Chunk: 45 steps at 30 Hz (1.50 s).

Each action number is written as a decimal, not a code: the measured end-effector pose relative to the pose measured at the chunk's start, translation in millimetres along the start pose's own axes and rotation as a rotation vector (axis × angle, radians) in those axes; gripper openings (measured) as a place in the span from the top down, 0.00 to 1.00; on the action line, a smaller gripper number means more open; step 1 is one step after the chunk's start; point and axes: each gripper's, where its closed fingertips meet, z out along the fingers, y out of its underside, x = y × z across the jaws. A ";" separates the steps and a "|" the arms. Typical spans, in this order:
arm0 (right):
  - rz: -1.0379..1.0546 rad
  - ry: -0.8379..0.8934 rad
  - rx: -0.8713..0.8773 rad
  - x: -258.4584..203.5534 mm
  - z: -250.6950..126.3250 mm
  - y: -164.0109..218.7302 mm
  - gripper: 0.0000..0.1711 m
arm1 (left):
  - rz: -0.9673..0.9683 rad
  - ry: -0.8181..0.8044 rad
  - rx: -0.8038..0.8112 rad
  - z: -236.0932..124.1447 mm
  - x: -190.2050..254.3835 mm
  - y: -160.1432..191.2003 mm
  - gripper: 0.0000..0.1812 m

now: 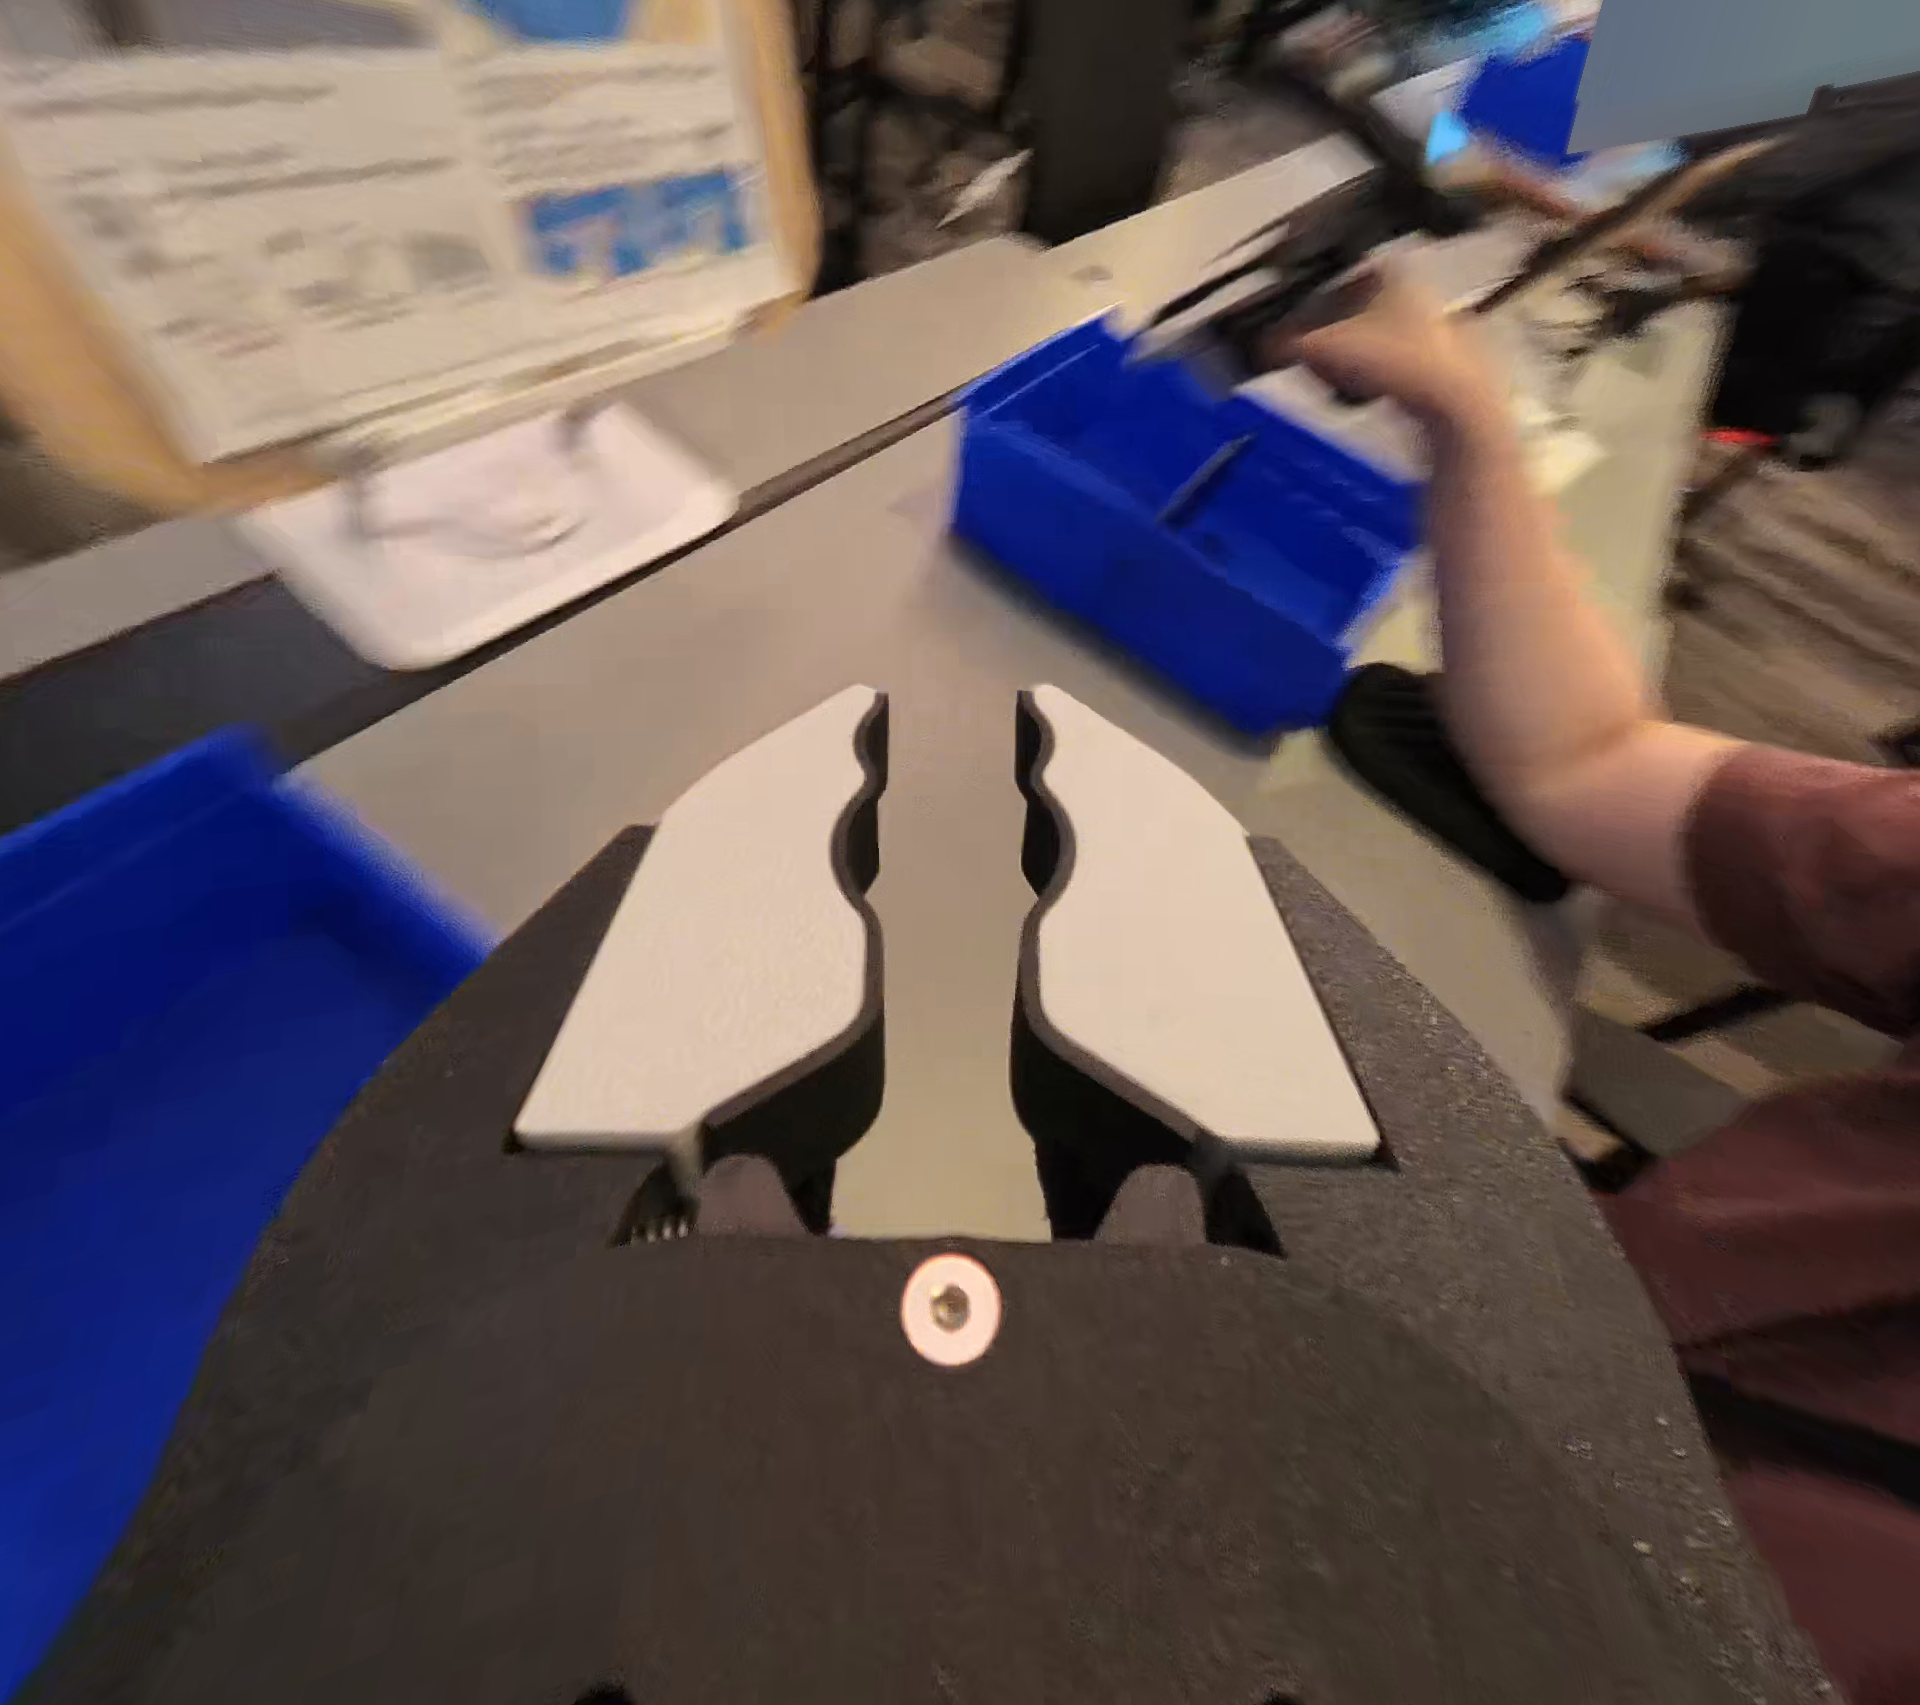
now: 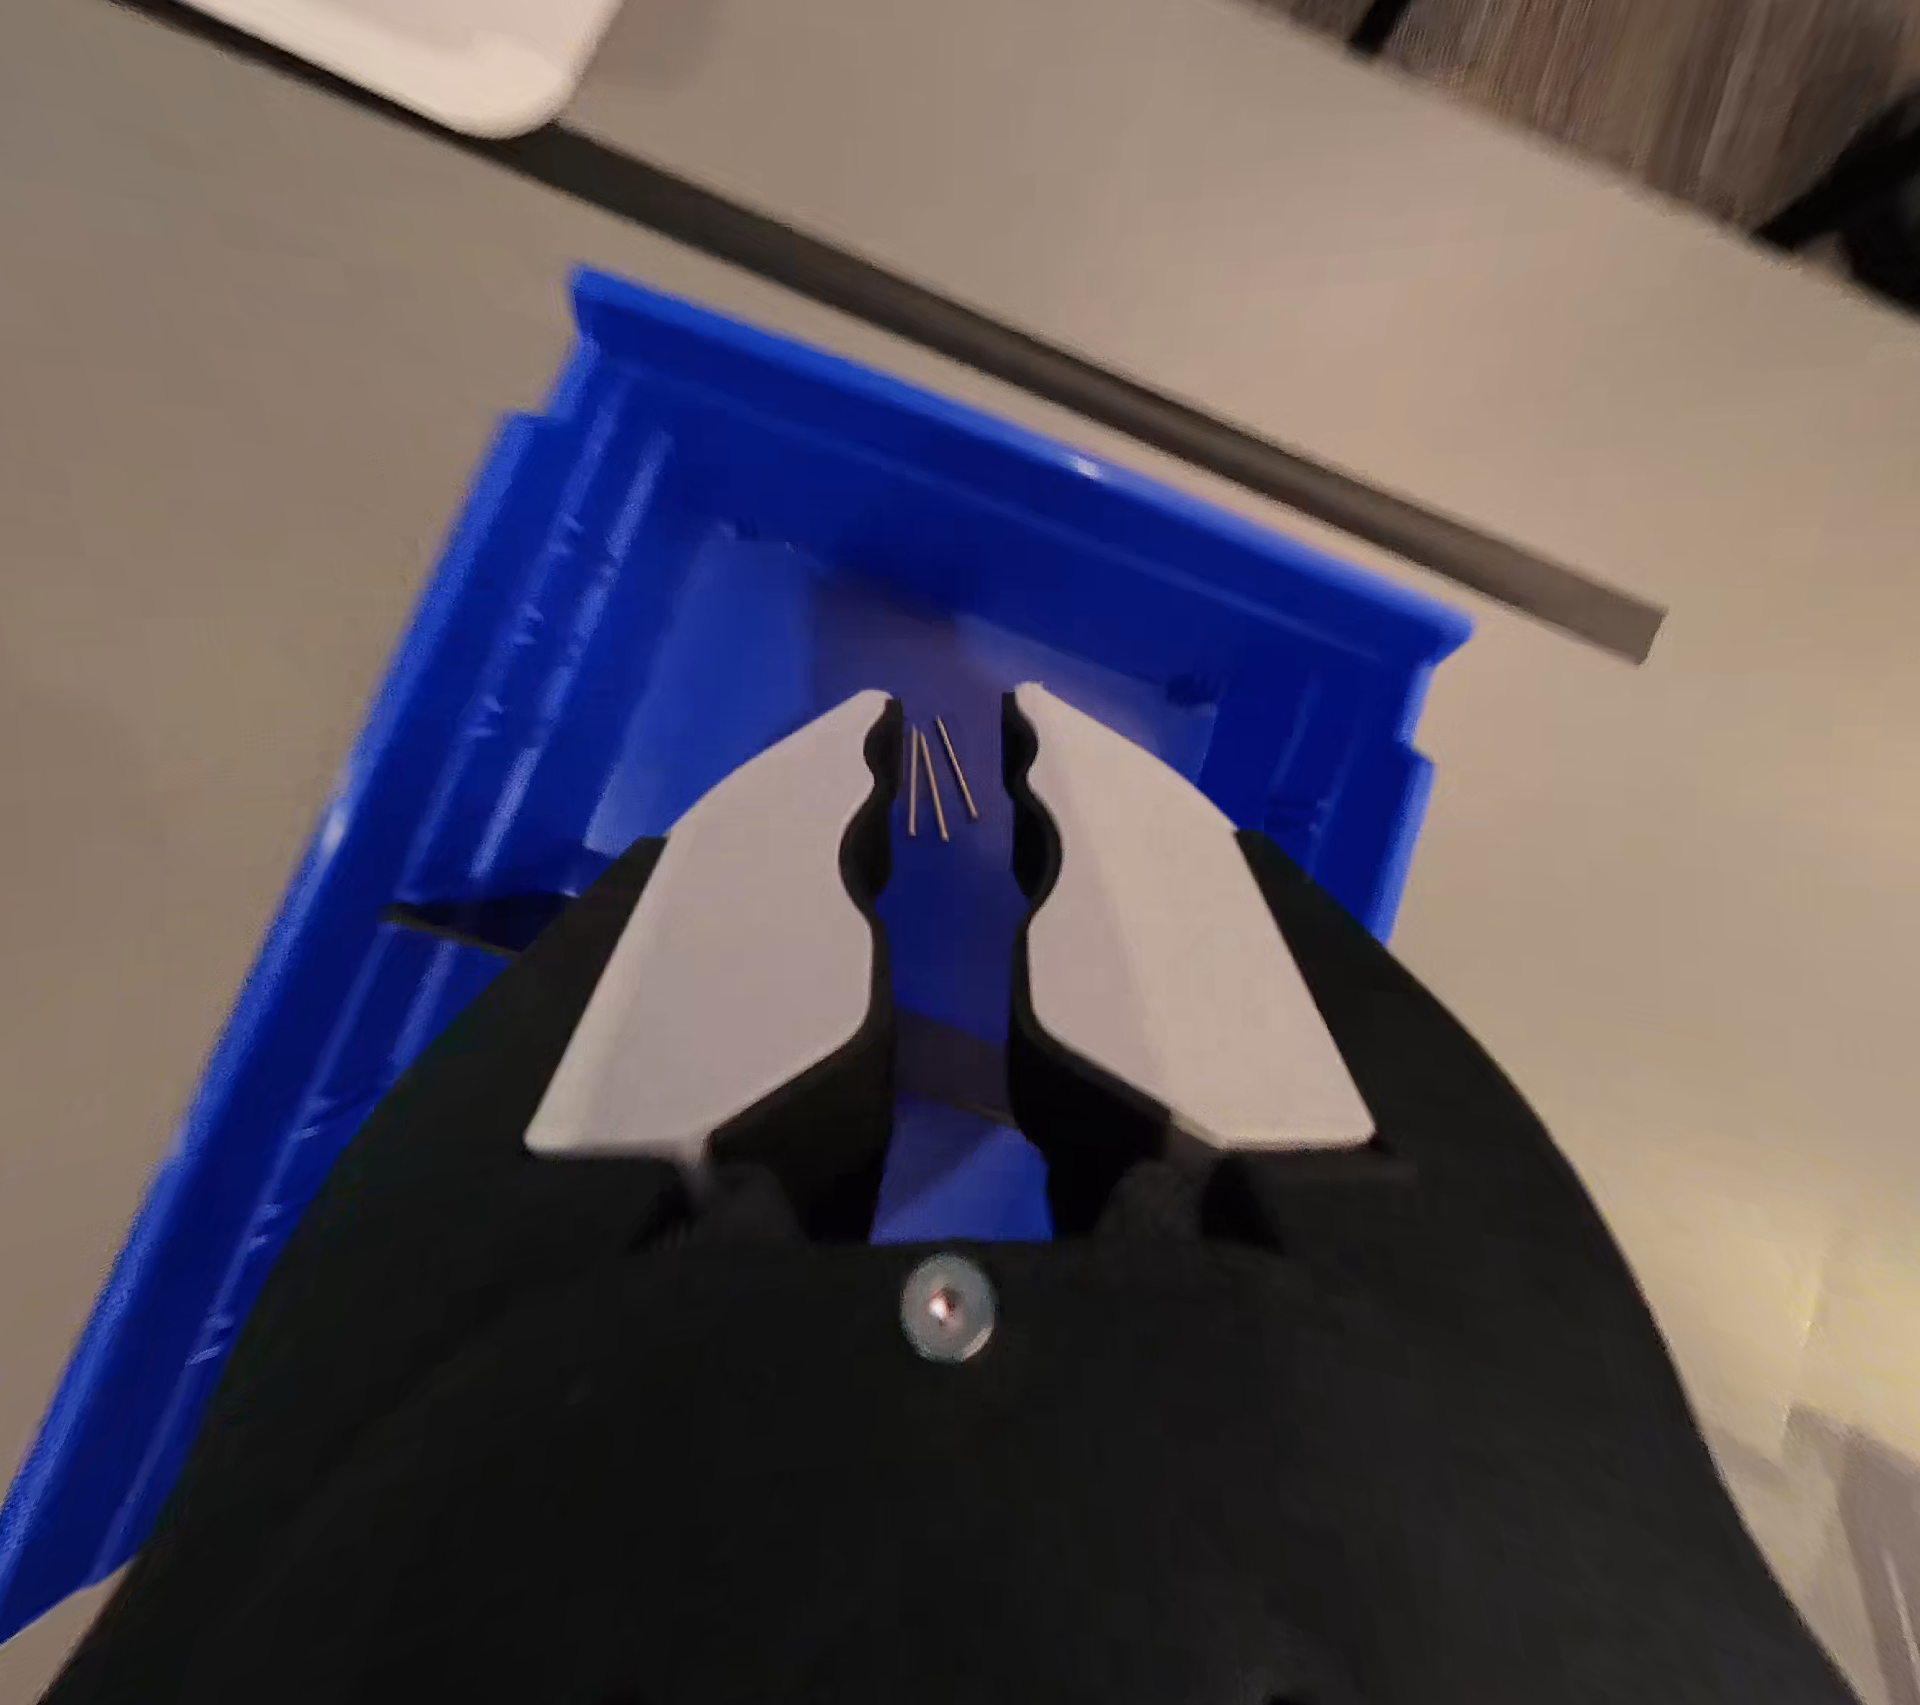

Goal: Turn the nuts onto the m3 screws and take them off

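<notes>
The left gripper [image 1: 951, 705] is hovering over the bare grey table [image 1: 727, 699] with its jaws narrowly parted and nothing between them, a blue bin [image 1: 156, 980] sitting at its left. The right gripper [image 2: 948, 699], likewise slightly parted and holding nothing, is pointing down into a second blue bin [image 2: 499, 668], where three thin, blurred metal screws [image 2: 940, 777] are lying on the floor between its fingertips [image 2: 831, 730]. No nuts are showing clearly.
</notes>
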 end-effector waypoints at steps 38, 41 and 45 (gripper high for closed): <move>-0.150 0.101 -0.008 -6.3 -19.6 -4.6 0.82 | -0.500 -0.534 -0.770 22.6 -188.9 205.9 0.91; -0.150 0.099 -0.016 -6.5 -18.5 -3.2 0.82 | -0.501 -0.562 -0.816 23.3 -192.9 216.3 0.90; -0.160 0.105 -0.025 -7.2 -18.3 -2.1 0.81 | -0.500 -0.590 -0.865 26.2 -198.0 227.8 0.89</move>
